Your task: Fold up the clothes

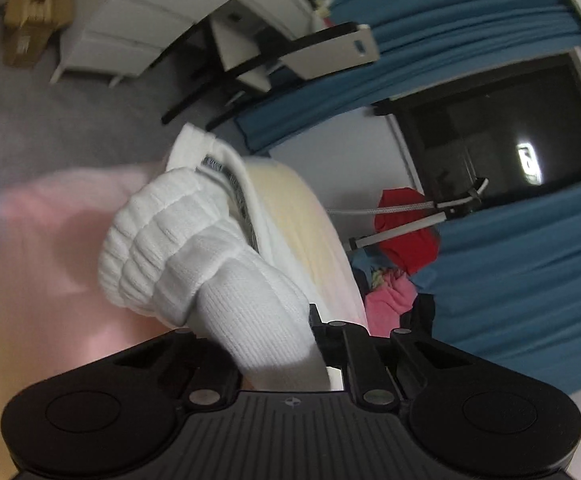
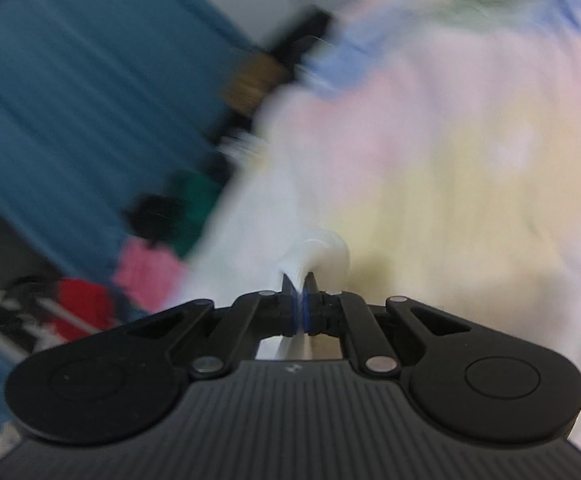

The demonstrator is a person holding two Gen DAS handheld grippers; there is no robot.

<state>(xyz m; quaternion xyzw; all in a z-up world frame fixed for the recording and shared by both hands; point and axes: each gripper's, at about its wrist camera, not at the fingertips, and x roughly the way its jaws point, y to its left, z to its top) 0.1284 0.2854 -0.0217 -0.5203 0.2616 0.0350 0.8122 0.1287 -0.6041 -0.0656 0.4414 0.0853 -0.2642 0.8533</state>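
Observation:
A pastel sweater (image 1: 42,240), pink and pale yellow with white ribbed trim, hangs in the air between both grippers. My left gripper (image 1: 274,344) is shut on its bunched white ribbed cuff (image 1: 178,248), which bulges out in front of the jaws; a grey label shows inside the collar. In the blurred right wrist view the same sweater (image 2: 450,140) fills the right side, pink, yellow and blue. My right gripper (image 2: 300,300) is shut on a thin white fold of the sweater (image 2: 318,252) pinched between its blue pads.
Blue curtains (image 1: 510,280) and a dark window (image 1: 490,136) stand behind. A heap of red and pink clothes (image 1: 402,248) lies by a white rack. White drawers (image 1: 130,20), a black-framed desk (image 1: 290,60) and a cardboard box (image 1: 34,12) stand on grey carpet.

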